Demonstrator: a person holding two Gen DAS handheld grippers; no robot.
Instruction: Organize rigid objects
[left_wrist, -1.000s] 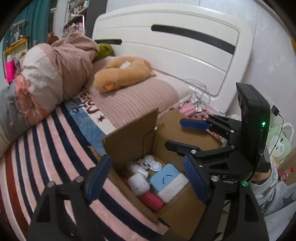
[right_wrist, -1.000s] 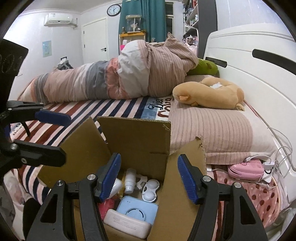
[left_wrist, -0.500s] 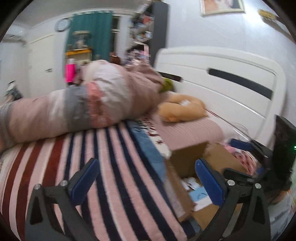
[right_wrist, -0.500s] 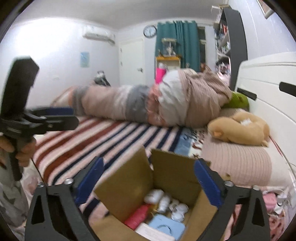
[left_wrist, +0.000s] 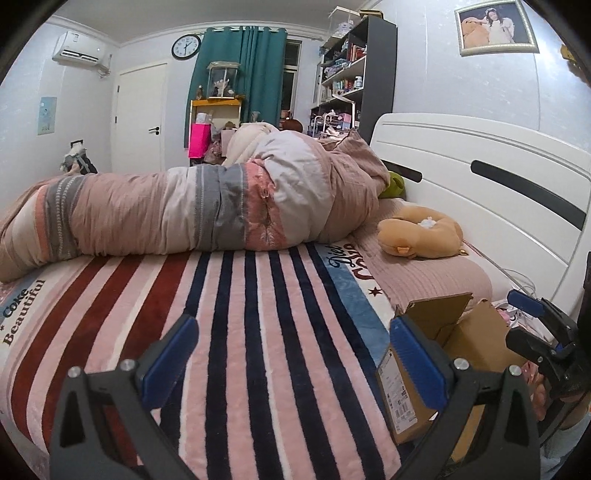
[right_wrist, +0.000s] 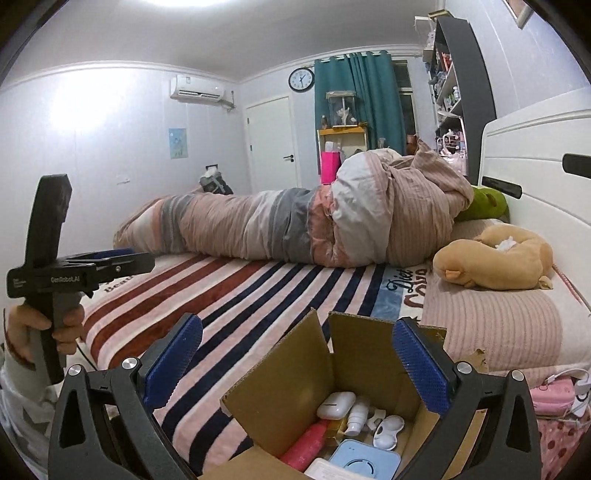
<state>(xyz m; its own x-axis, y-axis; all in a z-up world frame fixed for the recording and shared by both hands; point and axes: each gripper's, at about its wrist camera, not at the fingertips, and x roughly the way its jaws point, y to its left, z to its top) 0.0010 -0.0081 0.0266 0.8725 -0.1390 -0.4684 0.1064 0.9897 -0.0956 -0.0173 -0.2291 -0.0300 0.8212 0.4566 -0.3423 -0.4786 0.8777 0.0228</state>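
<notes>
The cardboard box (right_wrist: 369, 369) sat open on the striped blanket (right_wrist: 258, 295) at the near edge of the bed, close to the headboard (right_wrist: 535, 177), and inside it lay a white earbud case (right_wrist: 336, 404), a small white bottle (right_wrist: 356, 419), a white contact lens case (right_wrist: 388, 435), a pink tube (right_wrist: 308, 445) and a pale blue box (right_wrist: 364, 463). The right gripper (right_wrist: 295, 369) hung just above the box with its fingers (right_wrist: 419, 369) spread wide apart and nothing between them. Off to the left over the bare stripes, the left gripper (left_wrist: 291, 362) was the same story, fingers (left_wrist: 170, 360) wide apart and empty, the box just beside its right finger, while a hand (right_wrist: 37, 328) gripped its handle.
</notes>
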